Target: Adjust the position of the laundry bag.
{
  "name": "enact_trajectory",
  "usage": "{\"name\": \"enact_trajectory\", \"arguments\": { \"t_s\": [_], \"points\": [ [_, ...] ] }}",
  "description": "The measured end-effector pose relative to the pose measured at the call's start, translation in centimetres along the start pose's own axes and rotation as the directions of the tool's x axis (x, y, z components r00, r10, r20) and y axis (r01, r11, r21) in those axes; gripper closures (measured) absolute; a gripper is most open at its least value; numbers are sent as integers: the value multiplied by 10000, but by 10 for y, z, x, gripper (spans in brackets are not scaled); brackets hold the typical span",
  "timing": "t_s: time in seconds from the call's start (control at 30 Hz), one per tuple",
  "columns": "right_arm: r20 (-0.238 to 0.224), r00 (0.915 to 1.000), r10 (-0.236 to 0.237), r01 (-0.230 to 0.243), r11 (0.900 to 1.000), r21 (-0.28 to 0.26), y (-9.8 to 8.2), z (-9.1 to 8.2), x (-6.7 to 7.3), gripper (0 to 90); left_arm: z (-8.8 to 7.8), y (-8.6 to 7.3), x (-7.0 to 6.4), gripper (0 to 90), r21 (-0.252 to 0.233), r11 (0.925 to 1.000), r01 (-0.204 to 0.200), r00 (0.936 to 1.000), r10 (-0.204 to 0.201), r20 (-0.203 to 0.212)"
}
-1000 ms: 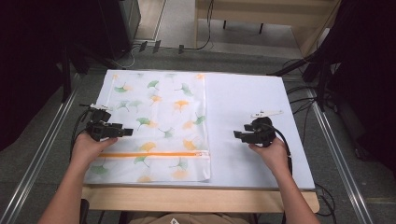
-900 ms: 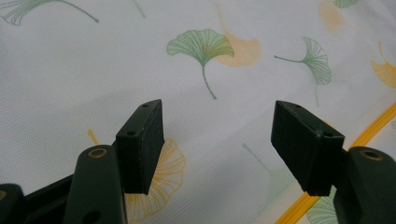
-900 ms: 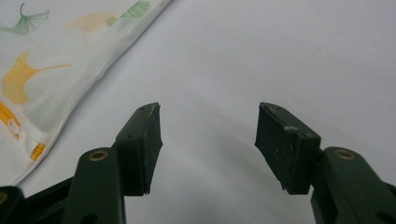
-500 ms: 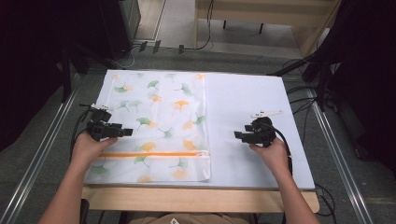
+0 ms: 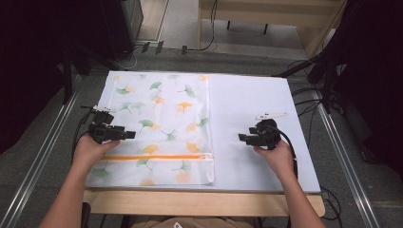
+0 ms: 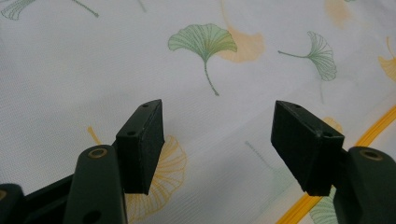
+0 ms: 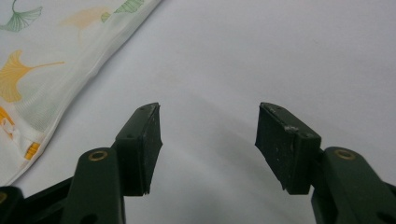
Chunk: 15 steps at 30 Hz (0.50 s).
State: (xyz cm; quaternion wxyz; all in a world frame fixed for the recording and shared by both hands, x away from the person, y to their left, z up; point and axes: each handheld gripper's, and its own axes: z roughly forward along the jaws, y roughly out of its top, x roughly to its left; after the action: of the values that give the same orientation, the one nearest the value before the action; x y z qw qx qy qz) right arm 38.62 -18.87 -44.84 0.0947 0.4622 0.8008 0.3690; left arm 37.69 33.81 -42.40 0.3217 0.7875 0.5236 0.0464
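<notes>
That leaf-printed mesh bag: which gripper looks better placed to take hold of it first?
Probably the left. The left gripper hovers open right over the mesh bag, near its orange zipper. The right gripper is open too, but over the bare white mat beside the bag's edge.

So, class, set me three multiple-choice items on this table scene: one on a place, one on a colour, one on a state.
1. Where does the leaf-print mesh bag lie on the white mat?
A left half
B right half
C centre

2. What colour is the bag's zipper?
A blue
B orange
C black

3. How are the left gripper fingers?
A shut on the bag
B open above the bag
C gripping the zipper

Key: 1 A, the high view shows bare mat at right; 2 B, an orange stripe; 3 B, the left gripper view shows a wide gap.
</notes>
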Motion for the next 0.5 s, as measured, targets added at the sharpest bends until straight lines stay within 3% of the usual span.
{"name": "enact_trajectory", "arguments": {
  "t_s": [0.5],
  "points": [
    [-159, 9998, -109, 110, 9999, 75, 2, 3, 4, 443, -5, -2, 1, 369, -44, 9998, 187, 9998, -186, 77]
  ]
}}
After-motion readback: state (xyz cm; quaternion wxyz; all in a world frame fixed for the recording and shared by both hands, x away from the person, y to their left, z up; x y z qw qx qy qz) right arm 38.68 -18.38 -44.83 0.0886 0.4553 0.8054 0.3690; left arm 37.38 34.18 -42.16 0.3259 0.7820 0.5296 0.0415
